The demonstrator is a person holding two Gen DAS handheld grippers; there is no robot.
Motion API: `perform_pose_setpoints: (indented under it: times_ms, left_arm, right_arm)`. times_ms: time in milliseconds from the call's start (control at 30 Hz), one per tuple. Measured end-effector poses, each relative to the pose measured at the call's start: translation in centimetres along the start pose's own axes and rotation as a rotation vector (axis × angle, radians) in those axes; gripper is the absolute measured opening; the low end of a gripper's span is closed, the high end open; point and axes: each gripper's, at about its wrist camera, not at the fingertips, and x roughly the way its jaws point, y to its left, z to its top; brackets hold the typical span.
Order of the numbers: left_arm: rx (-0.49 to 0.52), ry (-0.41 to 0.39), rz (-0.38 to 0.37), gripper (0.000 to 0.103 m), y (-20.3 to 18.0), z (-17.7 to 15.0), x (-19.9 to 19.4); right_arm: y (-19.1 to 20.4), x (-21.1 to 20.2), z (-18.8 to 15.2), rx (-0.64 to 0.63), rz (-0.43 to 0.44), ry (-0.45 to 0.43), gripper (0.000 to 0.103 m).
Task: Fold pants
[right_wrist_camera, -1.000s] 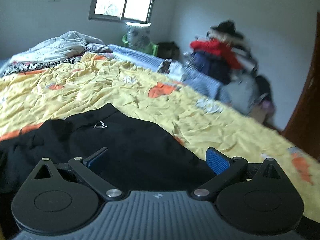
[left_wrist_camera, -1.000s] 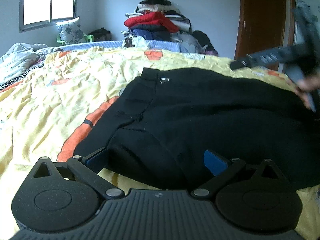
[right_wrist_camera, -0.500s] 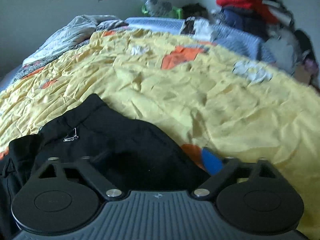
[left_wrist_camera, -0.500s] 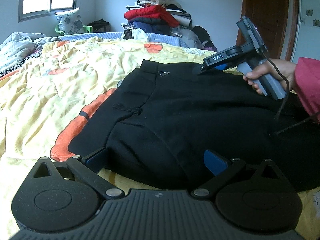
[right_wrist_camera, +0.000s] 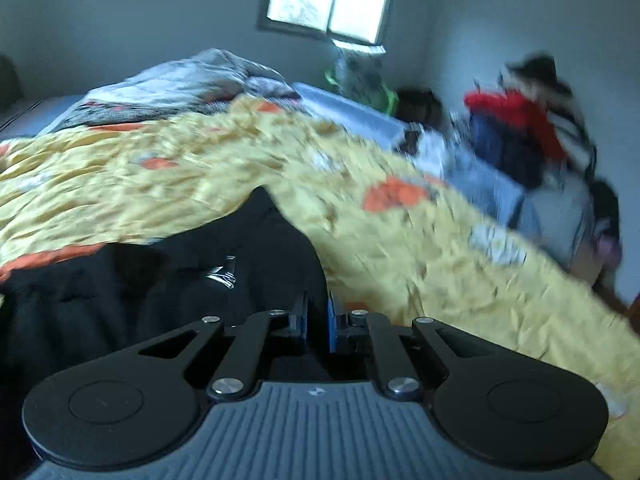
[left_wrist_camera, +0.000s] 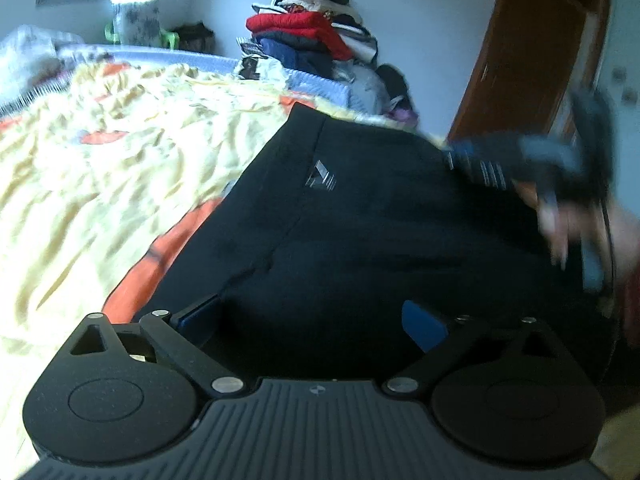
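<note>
Across the lower half of both wrist views lie the black pants (left_wrist_camera: 360,220), spread on a yellow bedspread (left_wrist_camera: 100,168) that fills the rest of the bed. In the right wrist view the pants' near edge has been drawn up into a peak toward the middle of the frame, where half a second ago it lay flat. The right claw (right_wrist_camera: 318,320) has just been closing: its blue pads (right_wrist_camera: 331,322), wide apart a second ago, now stand almost together with black cloth pinched between them, so it is clenched on the pants. That suggests the fold is starting, with this edge about to be carried over. In the left wrist view the left claw (left_wrist_camera: 312,320) is released, its pads spread wide at the bottom of the frame with the pants' lower edge lying between them, not pressed. The right claw shows there too, blurred at the right edge.
</note>
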Motion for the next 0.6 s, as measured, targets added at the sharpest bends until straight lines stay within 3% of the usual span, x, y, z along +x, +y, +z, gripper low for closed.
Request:
perform_pose_setpoints:
  times_ms: [133, 233, 367, 467, 533, 567, 600]
  left_arm:
    - [-0.245, 0.030, -0.168, 0.098, 1.6, 4.6, 2.0]
    - [-0.337, 0.078, -0.255, 0.099, 1.7, 7.2, 4.2]
    - [-0.391, 0.137, -0.260, 0.099, 1.4, 9.7, 7.6]
    - [-0.492, 0.211, -0.230, 0.095, 2.3, 9.9, 9.7]
    - [-0.556, 0.223, -0.215, 0.067, 3.1, 9.1, 10.2]
    - [-0.573, 0.244, -0.214, 0.028, 3.5, 8.5, 10.3]
    - [-0.575, 0.264, -0.221, 0.014, 3.7, 8.2, 10.3]
  right_arm:
    - [3.6, -3.9, -0.2, -0.074, -0.002, -0.035, 0.009]
    - [6.1, -5.6, -1.0, -0.129, -0.002, -0.041, 0.009]
    - [8.2, -6.6, -2.0, -0.174, -0.003, -0.038, 0.009]
    - [9.3, -6.9, -2.7, -0.189, 0.009, -0.030, 0.009]
    - [9.8, -7.1, -3.0, -0.180, 0.014, -0.028, 0.009]
    - [9.9, -7.2, -3.1, -0.167, 0.016, -0.028, 0.009]
    - [9.9, -7.3, -3.3, -0.151, 0.017, -0.030, 0.009]
